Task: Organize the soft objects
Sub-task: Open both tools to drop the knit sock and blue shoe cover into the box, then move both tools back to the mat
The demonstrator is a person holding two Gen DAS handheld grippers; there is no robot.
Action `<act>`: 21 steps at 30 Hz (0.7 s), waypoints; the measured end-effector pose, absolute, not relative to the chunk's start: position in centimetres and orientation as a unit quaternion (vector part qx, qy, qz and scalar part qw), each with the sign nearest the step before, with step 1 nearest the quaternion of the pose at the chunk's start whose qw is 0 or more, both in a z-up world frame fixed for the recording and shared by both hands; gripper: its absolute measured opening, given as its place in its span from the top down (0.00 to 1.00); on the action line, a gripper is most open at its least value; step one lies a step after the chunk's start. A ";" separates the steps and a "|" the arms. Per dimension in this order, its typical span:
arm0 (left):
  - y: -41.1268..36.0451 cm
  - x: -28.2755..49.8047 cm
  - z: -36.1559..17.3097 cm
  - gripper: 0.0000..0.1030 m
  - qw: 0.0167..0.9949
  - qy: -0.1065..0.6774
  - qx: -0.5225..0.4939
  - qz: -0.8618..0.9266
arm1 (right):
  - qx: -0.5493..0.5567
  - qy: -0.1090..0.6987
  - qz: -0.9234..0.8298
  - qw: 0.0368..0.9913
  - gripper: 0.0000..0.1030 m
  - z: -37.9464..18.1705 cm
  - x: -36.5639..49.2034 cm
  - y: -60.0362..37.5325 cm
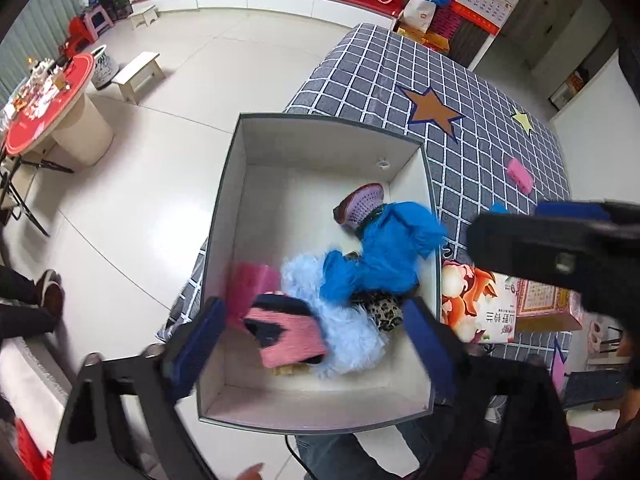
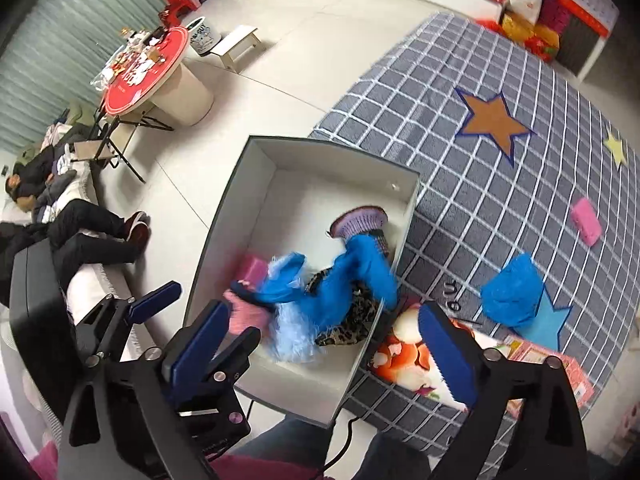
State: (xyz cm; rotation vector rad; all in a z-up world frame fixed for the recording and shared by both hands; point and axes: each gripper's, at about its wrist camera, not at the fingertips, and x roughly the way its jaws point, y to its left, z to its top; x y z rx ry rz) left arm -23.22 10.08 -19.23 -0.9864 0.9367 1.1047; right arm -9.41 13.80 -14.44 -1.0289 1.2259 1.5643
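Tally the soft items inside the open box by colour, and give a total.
Bright blue furry piece: 1
Light blue fluffy piece: 1
Pink with black pattern, knitted: 1
Plain pink block: 1
Purple knitted item: 1
Leopard print fabric: 1
Total: 6, as far as the pile in the box shows; anything buried underneath cannot be counted.

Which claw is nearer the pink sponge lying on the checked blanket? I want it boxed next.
Right. The right claw hangs open over the box's right edge, on the blanket side; the pink sponge lies beyond it. The left claw hangs open over the box's left half, farther away.
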 end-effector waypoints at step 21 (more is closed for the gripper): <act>13.9 -7.6 -17.8 0.00 0.728 0.504 -0.336 0.322 | -0.229 0.627 0.441 0.600 0.01 -13.9 14.1 7.0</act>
